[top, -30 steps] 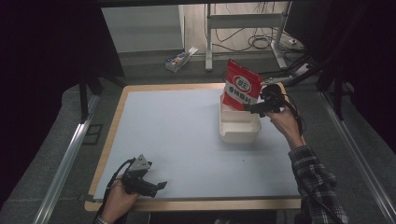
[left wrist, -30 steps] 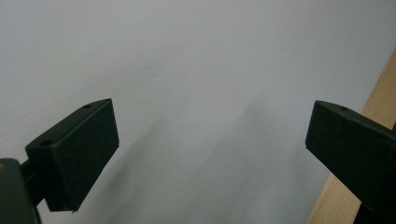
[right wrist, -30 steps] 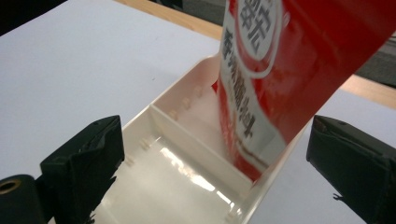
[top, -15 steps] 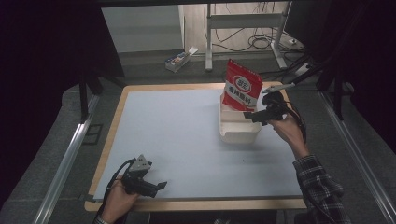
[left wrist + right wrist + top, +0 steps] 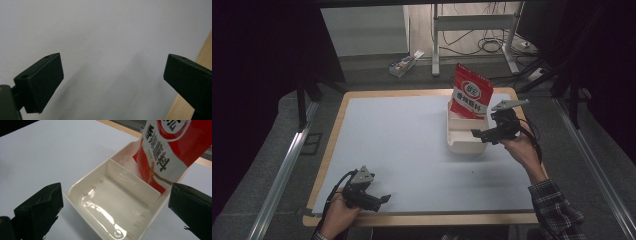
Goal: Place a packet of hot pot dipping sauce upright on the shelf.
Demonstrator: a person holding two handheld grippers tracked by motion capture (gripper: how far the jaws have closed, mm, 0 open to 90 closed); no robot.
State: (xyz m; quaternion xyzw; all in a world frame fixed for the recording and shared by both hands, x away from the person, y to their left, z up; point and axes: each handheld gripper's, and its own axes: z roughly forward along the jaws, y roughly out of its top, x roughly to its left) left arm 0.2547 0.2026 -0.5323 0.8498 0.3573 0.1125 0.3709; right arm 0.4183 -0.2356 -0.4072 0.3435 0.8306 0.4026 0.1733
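On the far right part of the counter [image 5: 412,145], seen from the high view, a white divided tray [image 5: 464,134] stands on the pale mat, and a red snack bag [image 5: 471,96] stands upright in its far compartment, leaning a little to the back. The right tongs [image 5: 479,134] are held by the person's right hand [image 5: 519,150] just beside the tray's right wall, with the jaws pointing left over the near compartment; they hold nothing. The left tongs [image 5: 382,200] rest low at the near left edge of the counter, in the person's left hand [image 5: 343,207], well apart from the tray. From the left gripper view, the left tongs [image 5: 112,80] are spread wide, with only the pale mat between the two black jaws, and a strip of the wooden counter edge [image 5: 200,55] is at the right. From the right gripper view, the right tongs [image 5: 115,207] are also wide, one jaw at each side of the tray [image 5: 82,207] and not touching it. The near compartment is empty and shiny, a low divider wall [image 5: 132,180] crosses the tray, and behind this wall the red bag [image 5: 170,147] with white label and black characters stands in the far compartment, its lower edge hidden behind the divider.
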